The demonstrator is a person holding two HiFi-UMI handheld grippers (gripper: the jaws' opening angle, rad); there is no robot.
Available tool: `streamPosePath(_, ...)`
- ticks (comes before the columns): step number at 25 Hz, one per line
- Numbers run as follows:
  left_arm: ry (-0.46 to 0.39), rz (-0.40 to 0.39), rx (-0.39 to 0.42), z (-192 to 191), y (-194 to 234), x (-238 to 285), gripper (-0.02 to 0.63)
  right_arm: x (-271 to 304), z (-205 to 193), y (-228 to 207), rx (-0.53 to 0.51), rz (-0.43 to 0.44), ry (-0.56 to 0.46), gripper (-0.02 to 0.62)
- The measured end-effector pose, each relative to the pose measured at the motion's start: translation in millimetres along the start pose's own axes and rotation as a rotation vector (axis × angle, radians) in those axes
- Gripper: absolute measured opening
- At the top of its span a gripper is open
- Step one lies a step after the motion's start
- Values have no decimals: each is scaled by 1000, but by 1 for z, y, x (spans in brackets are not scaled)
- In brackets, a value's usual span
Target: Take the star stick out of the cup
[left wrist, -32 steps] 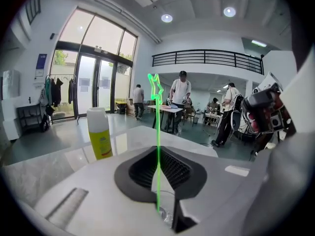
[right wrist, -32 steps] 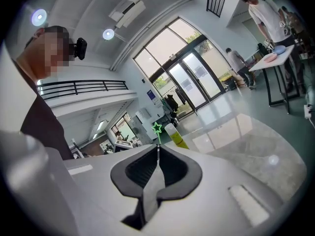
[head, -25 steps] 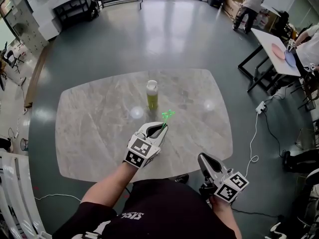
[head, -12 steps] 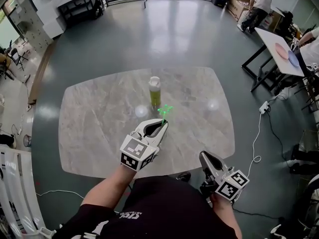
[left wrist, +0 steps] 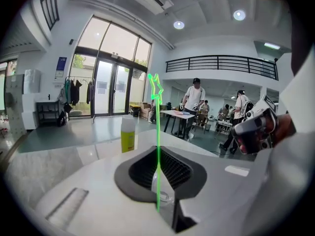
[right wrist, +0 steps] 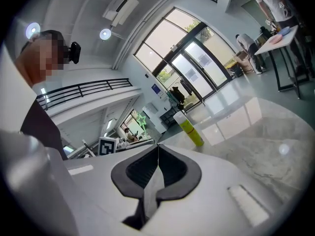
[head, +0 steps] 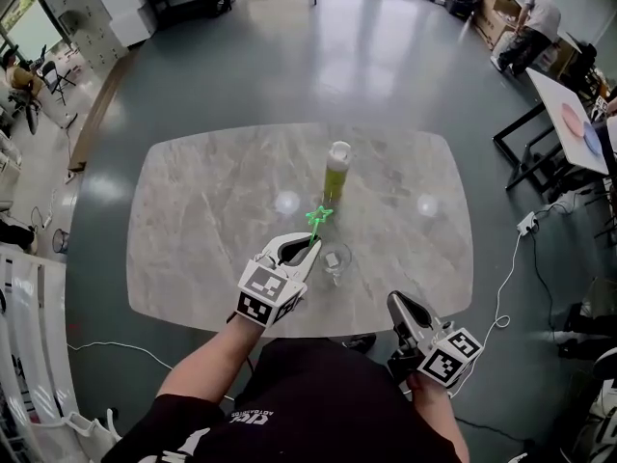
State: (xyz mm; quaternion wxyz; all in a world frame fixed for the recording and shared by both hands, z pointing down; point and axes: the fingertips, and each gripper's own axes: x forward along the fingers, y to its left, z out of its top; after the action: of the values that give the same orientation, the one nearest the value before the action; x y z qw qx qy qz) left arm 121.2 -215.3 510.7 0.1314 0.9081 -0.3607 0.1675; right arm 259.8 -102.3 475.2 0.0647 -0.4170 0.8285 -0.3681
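Note:
My left gripper [head: 308,250] [left wrist: 158,180] is shut on the thin stem of the green star stick [head: 319,217] [left wrist: 156,86], which stands upright with the star above the jaws. The clear glass cup [head: 335,261] stands on the marble table [head: 202,220] just right of the left fingertips, with the stick outside it. In the left gripper view the cup [left wrist: 161,190] shows dimly behind the jaws. My right gripper [head: 398,303] [right wrist: 158,156] is shut with nothing in it, off the table's near edge. In the right gripper view the star [right wrist: 141,119] shows far off.
A yellow bottle [head: 336,172] [left wrist: 128,135] [right wrist: 190,128] with a white cap stands upright at the table's middle, beyond the cup. People stand at other tables [head: 569,114] at the far right. A cable [head: 506,278] lies on the floor to the right.
The left gripper has moved left with the star stick, and the glass cup now shows beside its tips. The head view has shifted, so table and bottle sit further right.

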Motion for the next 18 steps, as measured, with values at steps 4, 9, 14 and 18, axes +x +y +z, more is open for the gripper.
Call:
streamPosePath(4,53,9,-9,-29,17,1,20,15,-7,10,-3,2,28,17)
streamPosePath(9,118,-19,-17,-64,32,12,20,25,-13,14,-1,-27,39,17)
streamPosePath(14,186,-56,-46,-92,36,27,20,25,-15,14,5,-67,32,15)
streamPosePath(18,210,-77,-55,-105,40,41,20,25,-16,11,9,-91,19,15)
